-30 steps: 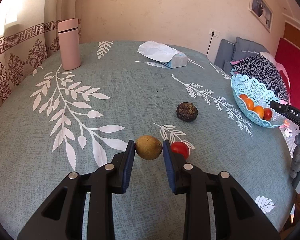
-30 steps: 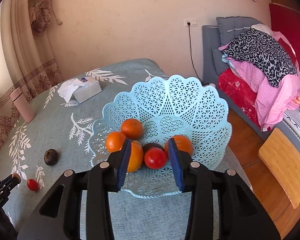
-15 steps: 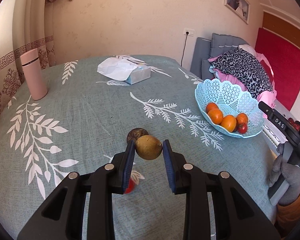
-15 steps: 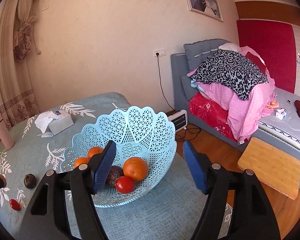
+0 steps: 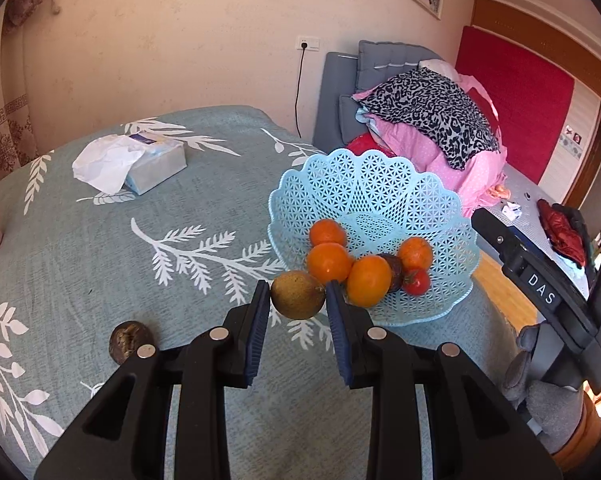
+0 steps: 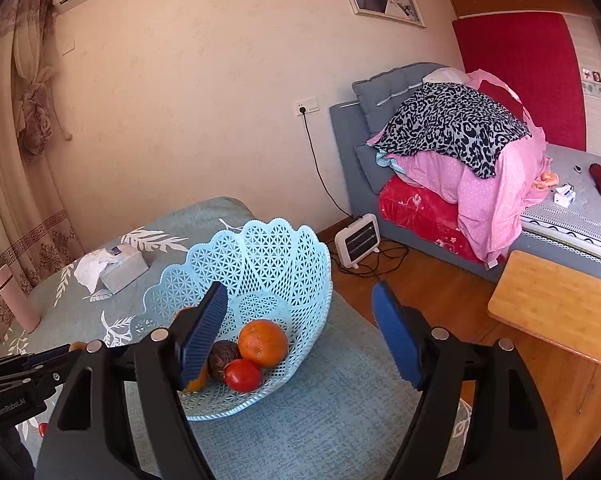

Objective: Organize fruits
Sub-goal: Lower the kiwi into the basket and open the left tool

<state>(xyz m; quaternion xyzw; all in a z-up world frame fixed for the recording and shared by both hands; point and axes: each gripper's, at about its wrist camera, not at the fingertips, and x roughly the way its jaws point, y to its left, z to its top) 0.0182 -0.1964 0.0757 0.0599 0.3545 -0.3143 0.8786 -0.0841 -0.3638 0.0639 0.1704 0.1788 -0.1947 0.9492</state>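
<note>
left tool (image 5: 298, 300) clamps brown-green fruit (image 5: 297, 295) between its pads, just beside near rim of blue basket (image 5: 364, 184) | right tool (image 6: 300, 332) spread wide, holding nothing, over basket's edge | basket: oranges, tomato (image 5: 416, 282), dark fruit | surface (image 5: 100, 248): leaf-print cloth, tissue box (image 5: 156, 164), another dark fruit (image 5: 130, 340) | room: bed (image 6: 440, 152), red panel

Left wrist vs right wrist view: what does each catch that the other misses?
Left wrist only: the left gripper shut on a brown-green round fruit, and a dark wrinkled fruit on the leaf-print tablecloth.
Right wrist only: the right gripper open and empty, a white space heater, a bamboo board.
Both: the pale blue lattice plastic basket holding oranges and a red tomato, and the tissue box.
</note>
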